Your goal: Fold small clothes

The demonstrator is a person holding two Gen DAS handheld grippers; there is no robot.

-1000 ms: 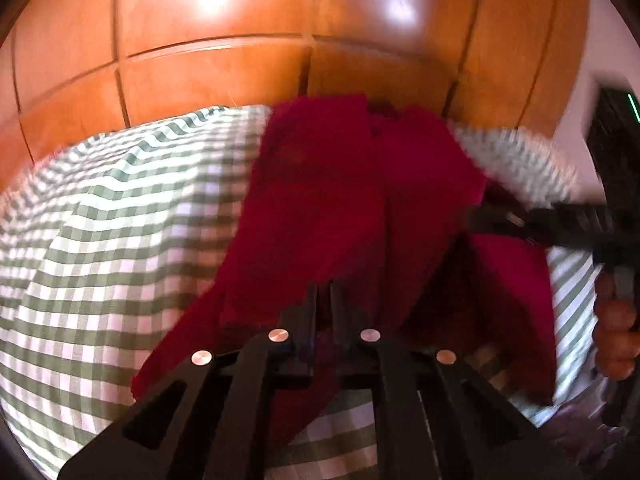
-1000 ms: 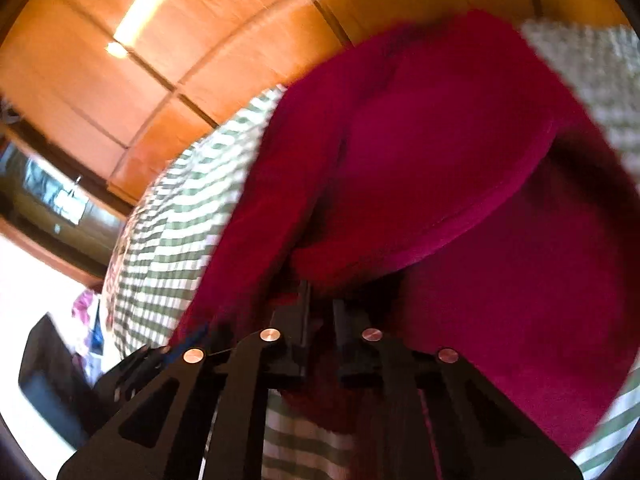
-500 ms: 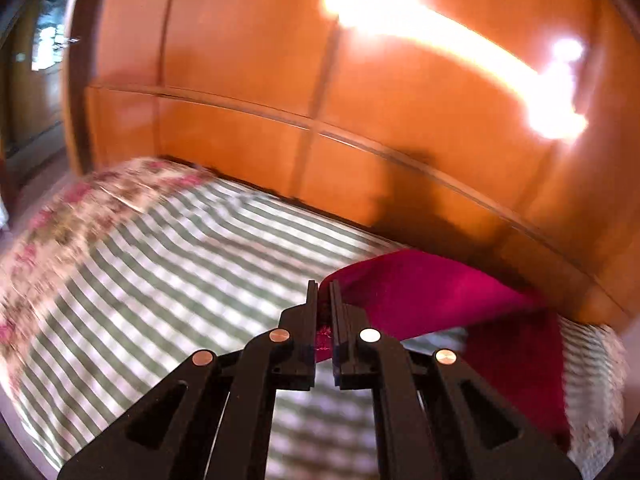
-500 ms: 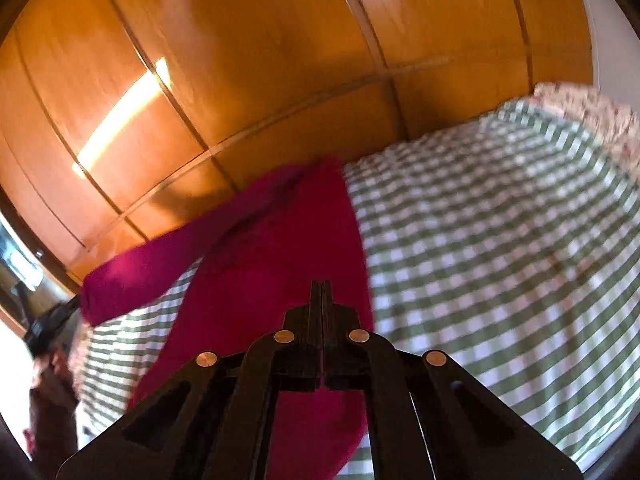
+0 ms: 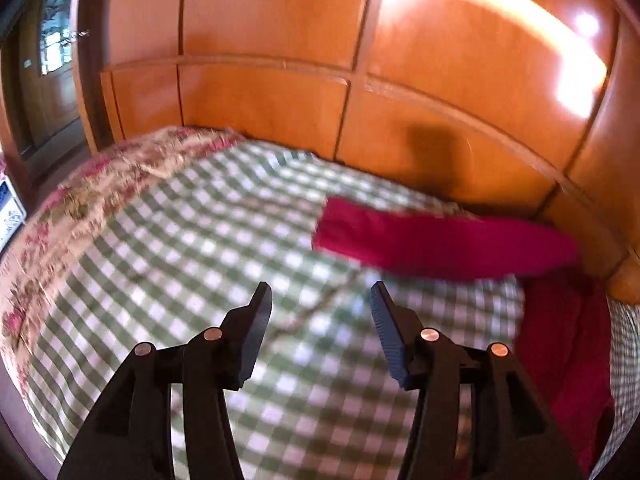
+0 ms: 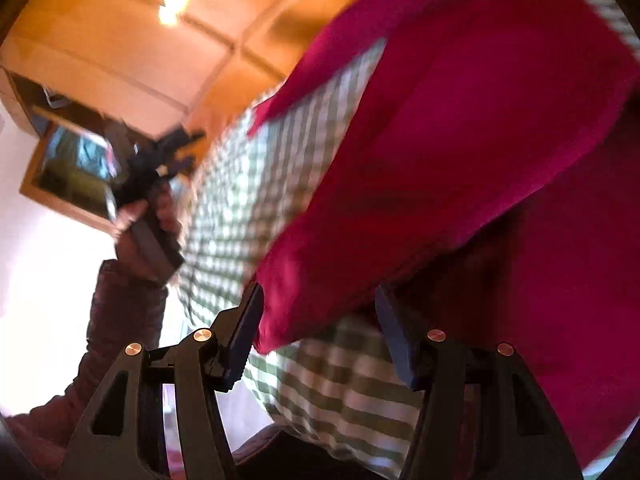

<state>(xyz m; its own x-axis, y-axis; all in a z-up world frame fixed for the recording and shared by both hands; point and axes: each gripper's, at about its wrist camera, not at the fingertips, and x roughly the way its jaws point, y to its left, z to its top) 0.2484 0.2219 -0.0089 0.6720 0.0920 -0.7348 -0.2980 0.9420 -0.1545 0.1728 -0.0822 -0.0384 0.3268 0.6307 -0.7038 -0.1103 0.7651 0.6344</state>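
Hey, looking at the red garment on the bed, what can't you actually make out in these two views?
- Left wrist view: the red garment is motion-blurred; its right part runs dark toward the picture's edge, so its type is unclear.
- Right wrist view: the garment overfills the blurred picture, cut off at the top and right.
- Right wrist view: the left gripper is smeared, its fingers unreadable.

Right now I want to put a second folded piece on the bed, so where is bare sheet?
Free: the checked sheet between the floral cover and the red garment, under the opening, empty left hand-held gripper. Crowded: the right side, where red cloth spreads to the headboard and the right hand-held gripper hangs.
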